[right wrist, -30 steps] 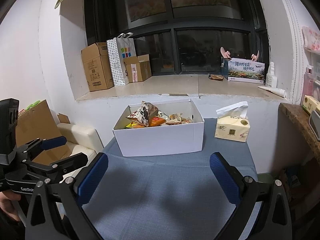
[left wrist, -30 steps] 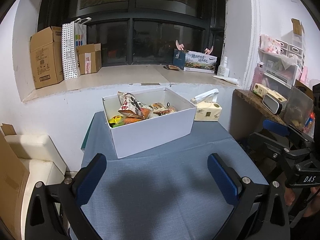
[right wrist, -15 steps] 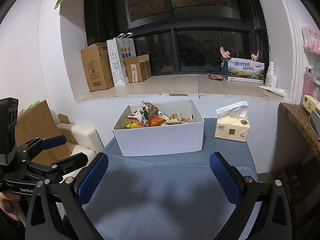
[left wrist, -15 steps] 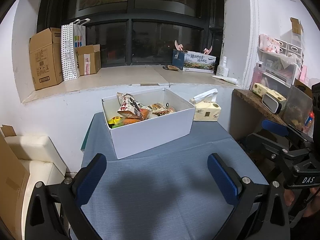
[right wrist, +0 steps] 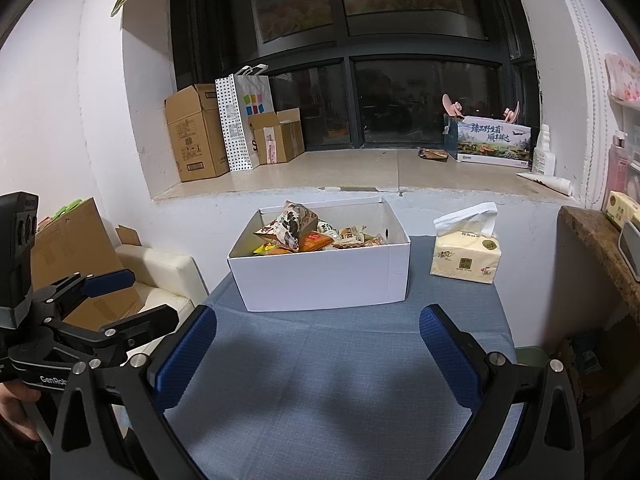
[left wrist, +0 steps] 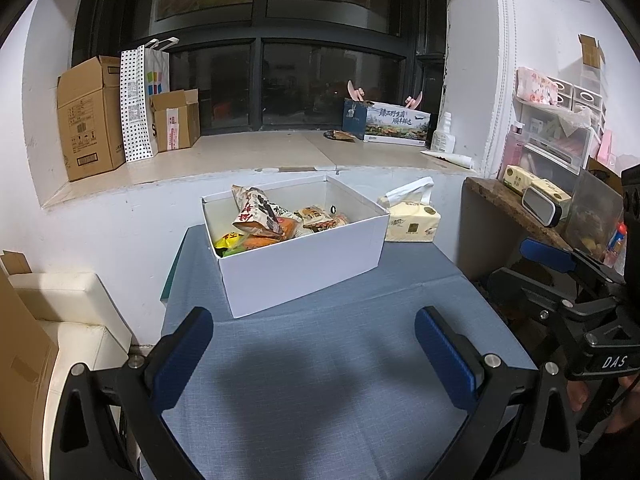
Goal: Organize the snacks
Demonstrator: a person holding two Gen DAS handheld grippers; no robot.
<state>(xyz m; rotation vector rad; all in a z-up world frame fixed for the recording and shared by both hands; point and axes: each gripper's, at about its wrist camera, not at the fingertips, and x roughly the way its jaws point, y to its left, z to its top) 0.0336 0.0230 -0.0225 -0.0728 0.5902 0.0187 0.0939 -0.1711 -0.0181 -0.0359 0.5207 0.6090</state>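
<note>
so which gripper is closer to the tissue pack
Right. The right gripper hovers over the blue cloth with the tissue pack ahead to its right. The left gripper is farther left, the white box partly between.

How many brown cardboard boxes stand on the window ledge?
2. A tall cardboard box stands at the ledge's left end; a smaller open box stands right of the dotted paper bag. Others may be hidden behind.

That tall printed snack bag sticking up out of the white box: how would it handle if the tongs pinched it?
The snack bag looks puffed and crinkled, so probably light and yielding. It leans on other packets in the white box, so lifting it may shift them. Its glossy film could slip.
</note>
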